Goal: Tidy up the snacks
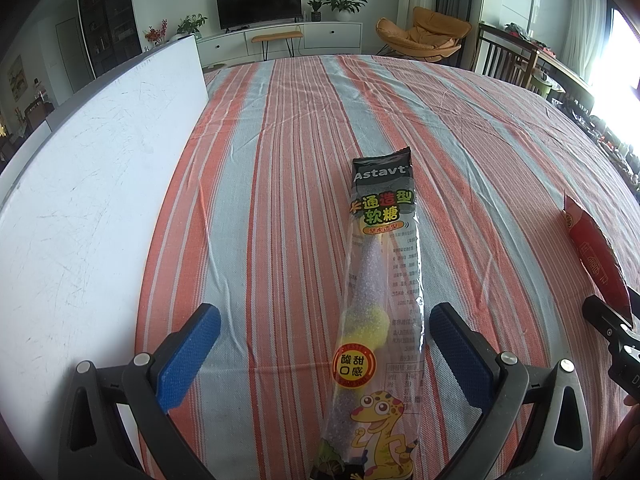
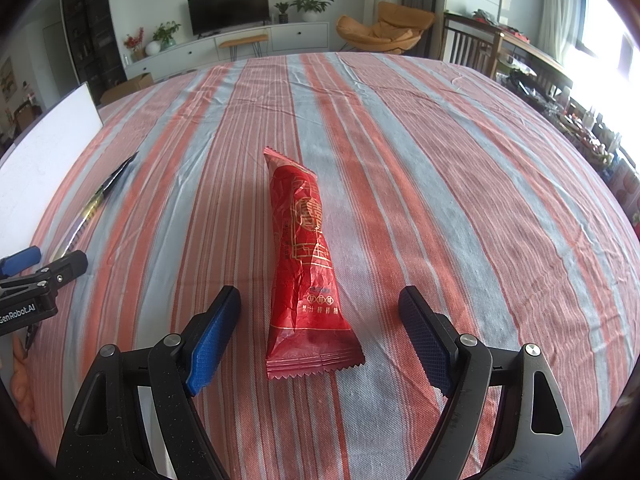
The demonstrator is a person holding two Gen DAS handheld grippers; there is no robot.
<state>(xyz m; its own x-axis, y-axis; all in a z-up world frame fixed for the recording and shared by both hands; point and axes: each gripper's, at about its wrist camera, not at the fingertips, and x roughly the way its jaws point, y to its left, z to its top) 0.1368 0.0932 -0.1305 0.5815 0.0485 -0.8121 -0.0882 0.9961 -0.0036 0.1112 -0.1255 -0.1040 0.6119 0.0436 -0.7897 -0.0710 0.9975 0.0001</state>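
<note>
A long clear gummy candy packet [image 1: 380,300] with a black top and a yellow gecko picture lies flat on the striped cloth, between the open fingers of my left gripper [image 1: 324,328]. A red snack packet [image 2: 306,272] with gold print lies flat between the open fingers of my right gripper [image 2: 320,312]. Neither gripper touches its packet. The red packet also shows at the right edge of the left wrist view [image 1: 596,256]. The gummy packet shows edge-on at the left of the right wrist view [image 2: 100,196].
A white board [image 1: 88,208] lies along the table's left side. The table carries an orange and grey striped cloth [image 2: 440,184]. The right gripper's tip [image 1: 608,320] shows at the right of the left wrist view. Chairs and a TV cabinet stand beyond the far edge.
</note>
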